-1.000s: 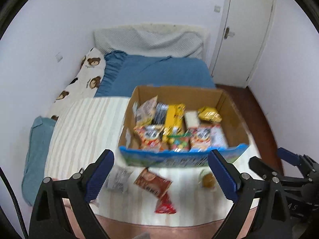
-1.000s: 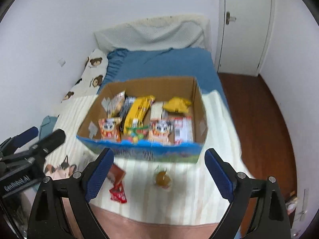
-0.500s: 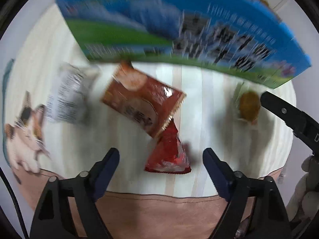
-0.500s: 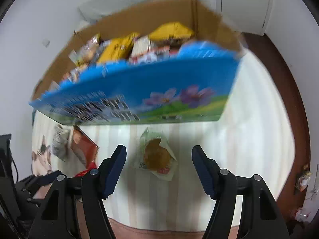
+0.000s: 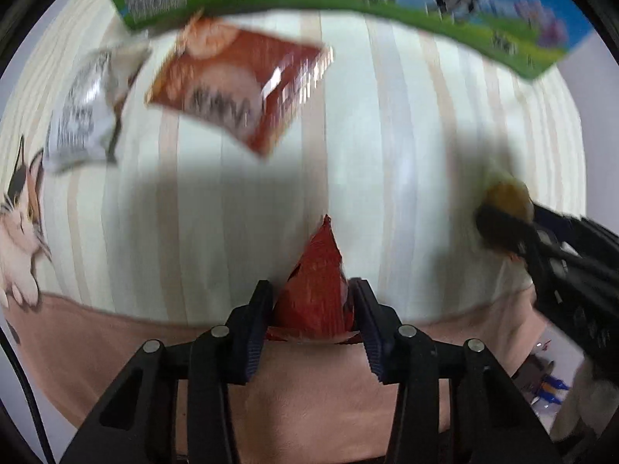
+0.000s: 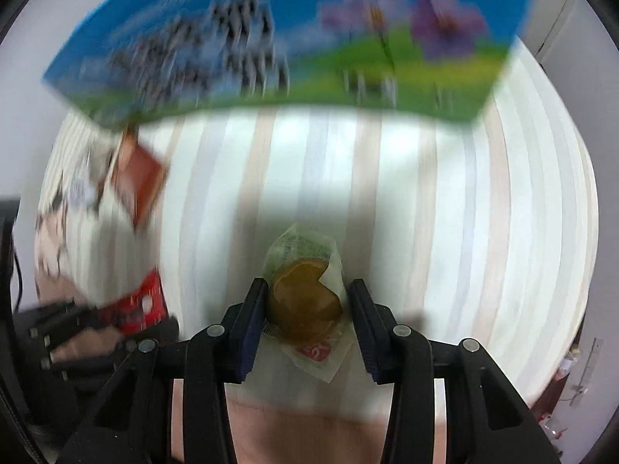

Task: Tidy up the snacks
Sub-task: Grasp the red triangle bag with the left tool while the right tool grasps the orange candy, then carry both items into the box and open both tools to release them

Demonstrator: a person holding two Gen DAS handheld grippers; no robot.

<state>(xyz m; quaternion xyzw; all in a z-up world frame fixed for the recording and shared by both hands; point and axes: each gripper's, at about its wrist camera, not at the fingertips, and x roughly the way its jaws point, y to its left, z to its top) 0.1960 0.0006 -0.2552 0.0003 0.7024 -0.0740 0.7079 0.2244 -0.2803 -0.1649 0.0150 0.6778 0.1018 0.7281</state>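
Note:
My left gripper has its fingers closed in on both sides of a small red snack packet lying on the striped blanket. My right gripper has its fingers closed in around a wrapped brown pastry; the left finger touches it and a small gap shows at the right finger. The right gripper and pastry also show in the left wrist view. A larger red-brown packet and a silver packet lie near the blue-and-green snack box.
The striped blanket covers the bed, with a pink blanket edge toward me and a cat picture at the left. The box wall stands close ahead in both views.
Both grippers have dropped from above the box down to the blanket. The left has narrowed around the small red packet and the right around the wrapped pastry.

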